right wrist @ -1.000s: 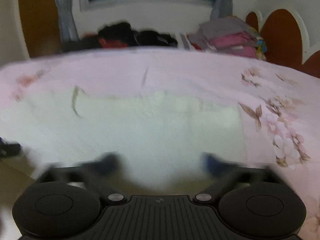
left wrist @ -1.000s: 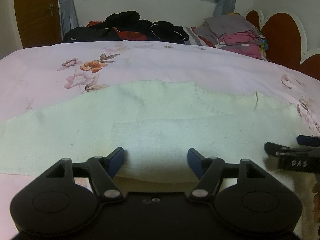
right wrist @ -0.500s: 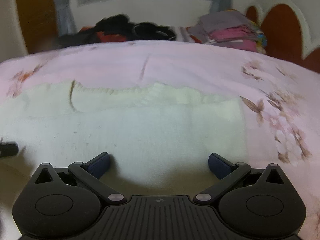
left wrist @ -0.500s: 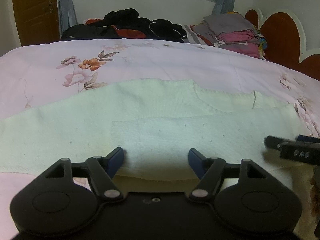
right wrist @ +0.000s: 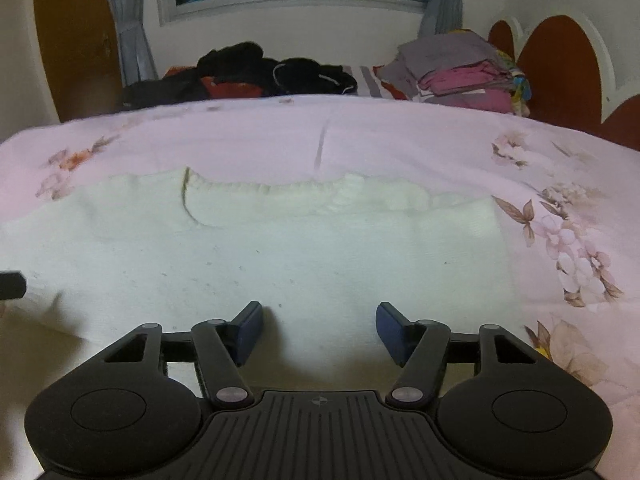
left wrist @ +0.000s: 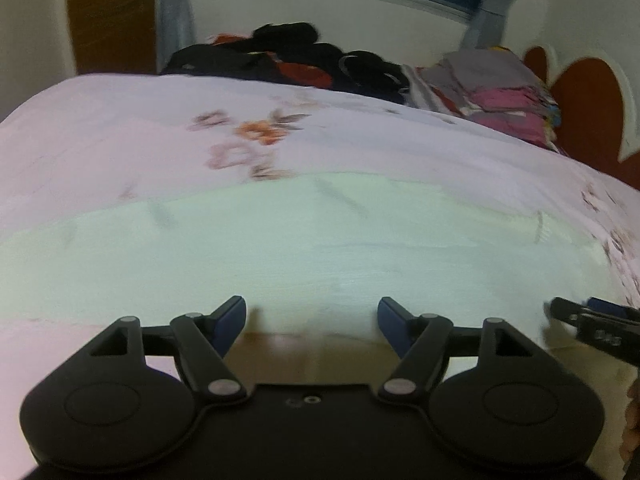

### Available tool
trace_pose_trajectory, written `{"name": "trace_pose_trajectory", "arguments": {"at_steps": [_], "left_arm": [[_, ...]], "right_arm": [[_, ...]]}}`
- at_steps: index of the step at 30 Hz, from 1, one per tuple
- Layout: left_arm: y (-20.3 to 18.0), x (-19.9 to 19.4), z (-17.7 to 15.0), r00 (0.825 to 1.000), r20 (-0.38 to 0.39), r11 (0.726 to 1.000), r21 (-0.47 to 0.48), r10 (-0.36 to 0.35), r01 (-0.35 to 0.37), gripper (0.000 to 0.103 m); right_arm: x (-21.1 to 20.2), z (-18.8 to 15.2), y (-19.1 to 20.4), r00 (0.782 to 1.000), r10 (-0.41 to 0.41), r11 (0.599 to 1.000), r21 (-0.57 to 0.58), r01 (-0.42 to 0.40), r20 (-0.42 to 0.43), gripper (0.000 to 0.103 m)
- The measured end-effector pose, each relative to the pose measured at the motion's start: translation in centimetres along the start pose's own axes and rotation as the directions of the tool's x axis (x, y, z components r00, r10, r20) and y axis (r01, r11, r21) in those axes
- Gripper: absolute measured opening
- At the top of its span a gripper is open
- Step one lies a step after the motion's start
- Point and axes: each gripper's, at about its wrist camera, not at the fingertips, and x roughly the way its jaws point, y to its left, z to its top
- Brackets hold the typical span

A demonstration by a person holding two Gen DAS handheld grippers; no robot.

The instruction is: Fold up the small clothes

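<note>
Left gripper [left wrist: 311, 318] jaws apart over the cream sweater [right wrist: 280, 248] hem — nothing pinched. Right gripper [right wrist: 319, 326] jaws closing, pads not gripping cloth.

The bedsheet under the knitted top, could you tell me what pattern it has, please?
Pale pink bedsheet with a printed flower-and-leaf pattern, clearest in the right wrist view.

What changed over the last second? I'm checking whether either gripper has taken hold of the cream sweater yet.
The right gripper has narrowed from wide open and its jaws are closing over the near hem of the cream sweater, not yet pinching it. The left gripper slid sideways along the hem, jaws still apart. The sweater stays flat on the pink floral bedspread; nothing is held.
</note>
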Motion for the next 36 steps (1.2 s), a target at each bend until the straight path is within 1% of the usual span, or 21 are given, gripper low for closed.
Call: {"name": "trace_pose_trajectory", "arguments": {"at_steps": [1,4,5,8,11,14,16,19,20,22,23,25,28,29,30,31,32,33,34,35,36], "left_arm": [[0.7,-0.1,-0.1,1.0,-0.005,1.0,-0.013,0.006,-0.006,0.072],[3.2,-1.0,-0.4,1.0,-0.009,0.998,-0.057,0.018,-0.019,0.072],[4.2,-1.4,-0.5,1.0,-0.005,0.997,-0.073,0.024,-0.025,0.073],[7.5,-2.4,-0.9,0.999,-0.001,0.991,-0.123,0.054,-0.054,0.075],[11.5,-3.5,-1.3,0.996,-0.001,0.979,-0.184,0.092,-0.091,0.077],[16.3,-4.5,-2.0,0.99,-0.006,0.949,-0.282,0.141,-0.137,0.077],[19.3,-5.0,-2.6,0.985,-0.012,0.921,-0.352,0.172,-0.165,0.076],[23.7,-5.3,-3.3,0.977,-0.024,0.869,-0.452,0.211,-0.199,0.074],[24.8,-5.2,-3.5,0.977,-0.033,0.853,-0.481,0.212,-0.201,0.072],[26.9,-4.9,-3.9,0.982,-0.026,0.825,-0.538,0.187,-0.171,0.069],[27.4,-4.8,-3.8,0.985,-0.006,0.82,-0.553,0.174,-0.148,0.07],[27.9,-4.2,-3.5,0.987,0.018,0.819,-0.561,0.158,-0.121,0.07],[28.2,-3.1,-2.8,0.987,0.063,0.812,-0.578,0.148,-0.085,0.068],[28.4,-2.7,-2.6,0.985,0.08,0.806,-0.587,0.15,-0.075,0.062],[28.6,-2.4,-2.4,0.983,0.091,0.797,-0.599,0.158,-0.073,0.057],[29.2,-2.1,-2.2,0.981,0.101,0.789,-0.611,0.164,-0.069,0.049],[29.3,-1.9,-2.2,0.98,0.107,0.782,-0.62,0.169,-0.067,0.037],[29.6,-1.7,-2.1,0.978,0.109,0.774,-0.629,0.176,-0.069,0.03],[29.5,-1.5,-2.1,0.978,0.108,0.769,-0.635,0.179,-0.071,0.018],[29.4,-1.4,-2.3,0.978,0.109,0.764,-0.641,0.178,-0.067,0.011],[29.4,-1.4,-2.3,0.977,0.114,0.761,-0.646,0.178,-0.063,0.008]], "right_arm": [[-0.1,0.0,0.4,1.0,0.004,1.0,-0.002,-0.004,0.001,0.063],[0.6,0.0,1.9,0.998,0.0,0.999,-0.043,-0.003,-0.056,0.063],[0.4,-0.1,2.4,0.999,-0.001,0.999,-0.044,-0.001,-0.045,0.063],[-0.2,0.1,3.5,0.999,0.039,0.999,-0.024,-0.039,-0.025,0.063],[-0.6,0.2,5.3,0.998,0.062,0.997,-0.045,-0.062,-0.017,0.063],[-1.0,0.3,6.9,0.997,0.076,0.996,-0.048,-0.077,-0.011,0.063],[-1.1,0.4,7.7,0.996,0.088,0.995,-0.042,-0.088,-0.009,0.063],[-1.2,0.7,9.1,0.995,0.097,0.994,-0.052,-0.097,-0.002,0.063],[-1.2,0.8,9.6,0.995,0.102,0.993,-0.056,-0.102,0.0,0.063],[-1.1,0.9,10.5,0.994,0.11,0.992,-0.06,-0.11,0.001,0.063],[-1.0,0.9,11.0,0.993,0.115,0.992,-0.061,-0.114,0.0,0.063],[-0.7,0.8,11.9,0.993,0.12,0.991,-0.065,-0.12,-0.003,0.063],[-0.1,0.7,12.8,0.994,0.109,0.991,-0.073,-0.109,-0.003,0.063],[0.1,0.6,12.9,0.995,0.104,0.992,-0.071,-0.104,-0.002,0.063],[0.3,0.6,13.0,0.995,0.098,0.993,-0.067,-0.098,-0.003,0.063],[0.5,0.6,13.1,0.996,0.091,0.994,-0.063,-0.091,-0.002,0.063],[0.7,0.6,13.1,0.996,0.084,0.995,-0.06,-0.084,-0.003,0.063],[0.9,0.7,13.1,0.997,0.077,0.995,-0.058,-0.077,-0.003,0.063],[1.0,0.7,13.1,0.998,0.068,0.996,-0.059,-0.068,-0.002,0.063],[1.0,0.7,13.1,0.998,0.057,0.997,-0.058,-0.057,0.003,0.063],[1.1,0.8,13.1,0.999,0.05,0.997,-0.055,-0.05,0.008,0.063]]}}
